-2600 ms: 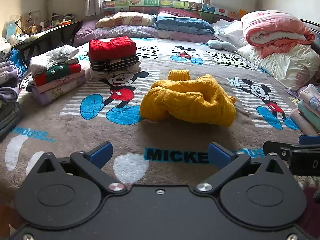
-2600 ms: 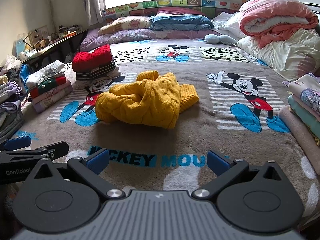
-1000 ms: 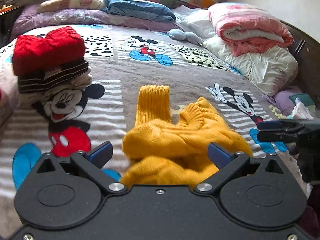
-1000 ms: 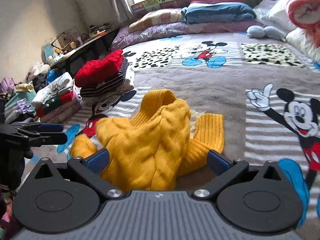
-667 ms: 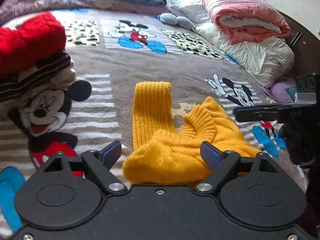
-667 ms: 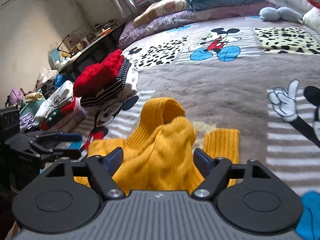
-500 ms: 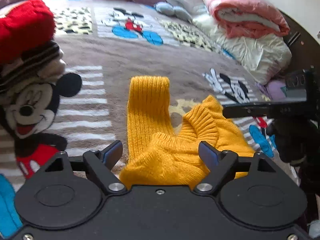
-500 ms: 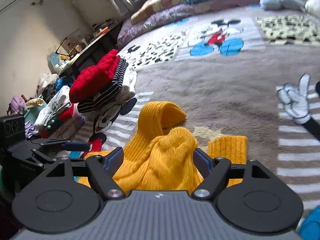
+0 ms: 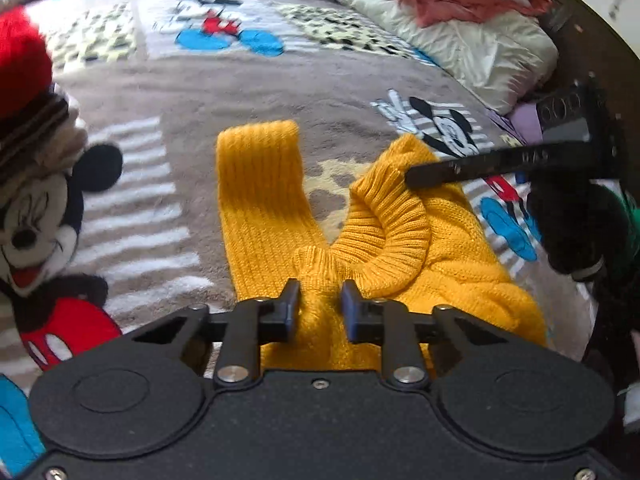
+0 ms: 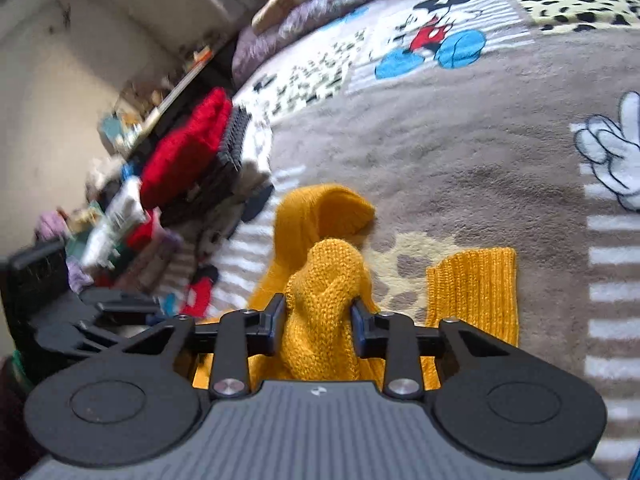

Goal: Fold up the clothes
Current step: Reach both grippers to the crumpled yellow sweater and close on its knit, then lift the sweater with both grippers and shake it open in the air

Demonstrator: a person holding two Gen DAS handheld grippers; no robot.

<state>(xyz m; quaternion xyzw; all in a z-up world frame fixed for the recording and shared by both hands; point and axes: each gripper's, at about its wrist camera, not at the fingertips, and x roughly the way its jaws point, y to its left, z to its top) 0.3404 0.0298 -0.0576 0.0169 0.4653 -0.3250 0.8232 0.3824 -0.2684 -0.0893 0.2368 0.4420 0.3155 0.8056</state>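
- both tools had closed in since half a second earlier, when their jaws stood wide apart above the knit.
- left tool (image 9: pixel 317 305) pinched a bunched fold of the yellow sweater (image 9: pixel 400 248); jaws nearly together, cloth between.
- right tool (image 10: pixel 318 322) clamped another raised fold of the same sweater, knit bulging between its jaws.
- sweater lay crumpled on the mickey blanket (image 10: pixel 460 152) of the bed, one ribbed sleeve (image 9: pixel 256 184) stretched flat away.
- stack of folded clothes (image 10: pixel 196 156), red on top, sat off to the left.

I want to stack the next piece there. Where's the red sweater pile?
The red sweater pile sits at the left of the blanket in the right wrist view, just beyond the yellow sweater.
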